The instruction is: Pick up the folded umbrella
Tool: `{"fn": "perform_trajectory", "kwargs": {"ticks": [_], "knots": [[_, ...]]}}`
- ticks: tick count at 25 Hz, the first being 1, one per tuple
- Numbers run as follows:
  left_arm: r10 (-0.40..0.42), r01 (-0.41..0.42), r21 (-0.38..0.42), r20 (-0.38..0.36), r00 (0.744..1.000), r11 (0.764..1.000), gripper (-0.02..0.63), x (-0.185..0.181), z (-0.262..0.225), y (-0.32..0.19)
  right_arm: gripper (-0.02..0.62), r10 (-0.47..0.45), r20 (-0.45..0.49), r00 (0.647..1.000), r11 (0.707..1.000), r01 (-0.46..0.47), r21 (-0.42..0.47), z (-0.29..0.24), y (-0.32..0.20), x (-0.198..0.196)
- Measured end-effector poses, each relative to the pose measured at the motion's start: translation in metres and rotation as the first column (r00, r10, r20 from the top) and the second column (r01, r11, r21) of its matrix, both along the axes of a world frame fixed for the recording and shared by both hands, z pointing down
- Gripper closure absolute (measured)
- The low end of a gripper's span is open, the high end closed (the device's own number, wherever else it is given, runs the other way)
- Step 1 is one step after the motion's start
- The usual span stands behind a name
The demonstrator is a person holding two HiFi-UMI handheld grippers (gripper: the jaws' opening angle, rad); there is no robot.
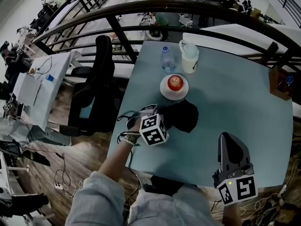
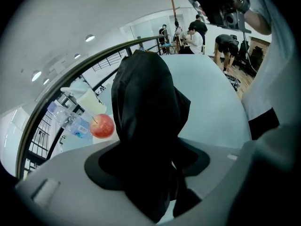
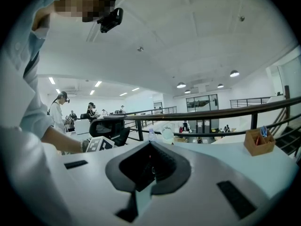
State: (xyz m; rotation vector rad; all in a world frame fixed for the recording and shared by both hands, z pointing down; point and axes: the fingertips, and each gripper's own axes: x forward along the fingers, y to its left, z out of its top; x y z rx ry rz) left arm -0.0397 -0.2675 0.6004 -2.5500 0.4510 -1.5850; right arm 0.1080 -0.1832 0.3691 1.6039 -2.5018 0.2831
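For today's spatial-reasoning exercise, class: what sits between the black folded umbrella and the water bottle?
A white plate carrying a red apple sits between the folded umbrella and the water bottle, shown in the head view.

Table [image 1: 235, 102]: pale blue-grey top.
Apple [image 1: 175, 82]: red, on a white plate [image 1: 165, 92].
Water bottle [image 1: 168, 59]: clear, upright, just behind the plate.
Jug [image 1: 189, 56]: white, beside the bottle.
Office chair [image 1: 96, 88]: black, at the table's left edge.
Pen holder [image 1: 281, 83]: wooden, at the right edge.
Railing [image 1: 141, 8]: dark, curved, behind the table.
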Motion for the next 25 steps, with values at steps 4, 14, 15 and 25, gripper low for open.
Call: {"fn": "perform_trajectory", "kwargs": {"ticks": [4,14,15,25], "knots": [[-0.035,0.039,0.041,-0.089,0.995,0.998,0.321,0.005,-0.038,0.007,0.595,-0.001,0.000,1.000,0.999,0.001,0.032,-0.014,0.001,-0.005],[-0.100,0.147,0.105,-0.364,0.926,0.984,0.321,0.012,-0.139,0.028,0.595,0.022,-0.010,1.000,0.993,-0.020,0.116,-0.044,0.001,-0.009],[-0.103,0.158,0.112,-0.388,0.916,0.981,0.321,0.011,-0.149,0.030,0.595,0.027,-0.010,1.000,0.992,-0.026,0.126,-0.048,0.001,-0.008],[-0.136,0.274,0.162,-0.572,0.809,0.948,0.322,-0.010,-0.227,0.050,0.595,0.039,-0.023,0.999,0.978,-0.034,0.205,-0.078,-0.003,-0.010]]}}
